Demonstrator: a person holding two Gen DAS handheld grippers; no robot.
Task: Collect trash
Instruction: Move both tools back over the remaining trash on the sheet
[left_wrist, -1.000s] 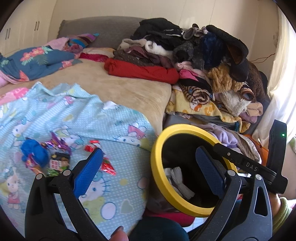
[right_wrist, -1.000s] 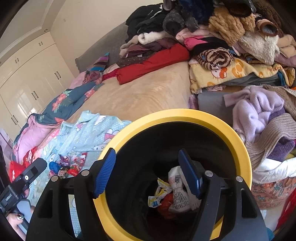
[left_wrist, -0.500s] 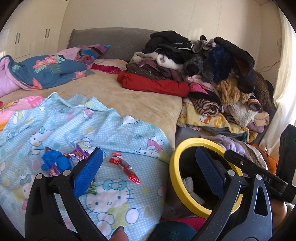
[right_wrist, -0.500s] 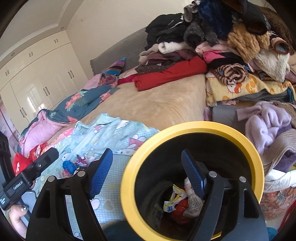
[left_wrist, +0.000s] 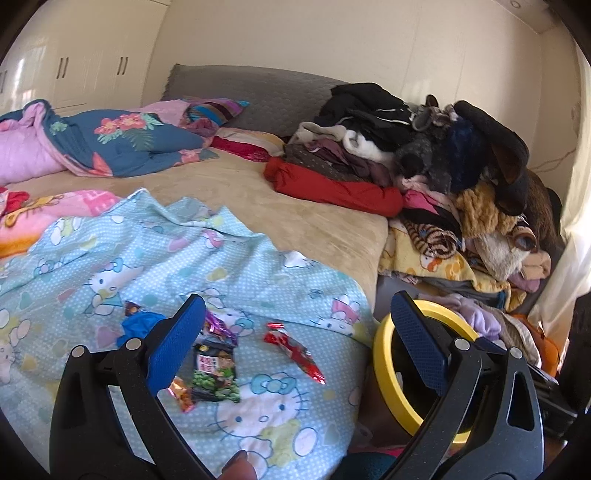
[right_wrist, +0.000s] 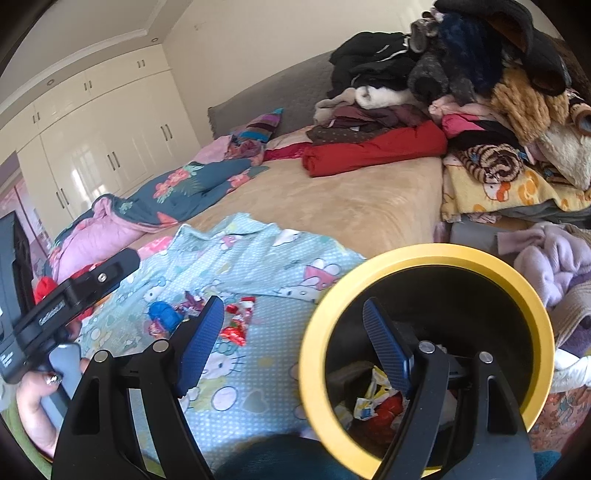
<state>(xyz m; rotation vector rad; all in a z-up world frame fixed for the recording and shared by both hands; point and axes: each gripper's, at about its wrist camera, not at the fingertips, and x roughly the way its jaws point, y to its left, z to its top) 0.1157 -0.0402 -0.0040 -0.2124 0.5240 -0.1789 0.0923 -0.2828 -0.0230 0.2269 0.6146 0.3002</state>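
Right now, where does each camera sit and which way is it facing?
Left wrist: on the left gripper, looking across the cartoon-print blue sheet at scattered snack wrappers; open blue fingers show.
Right wrist: on the right gripper, over the yellow-rimmed black bin; open fingers and a hand show.
Shared: sheet, wrappers, bin.

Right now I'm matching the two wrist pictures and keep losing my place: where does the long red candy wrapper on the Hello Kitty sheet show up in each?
Left wrist: the red candy wrapper lies lower centre, between the two blue fingers, right of the green snack packet.
Right wrist: the same wrapper sits left of centre, just past the left blue finger.
Shared landmark: the yellow-rimmed bin, to the wrapper's right in both views.
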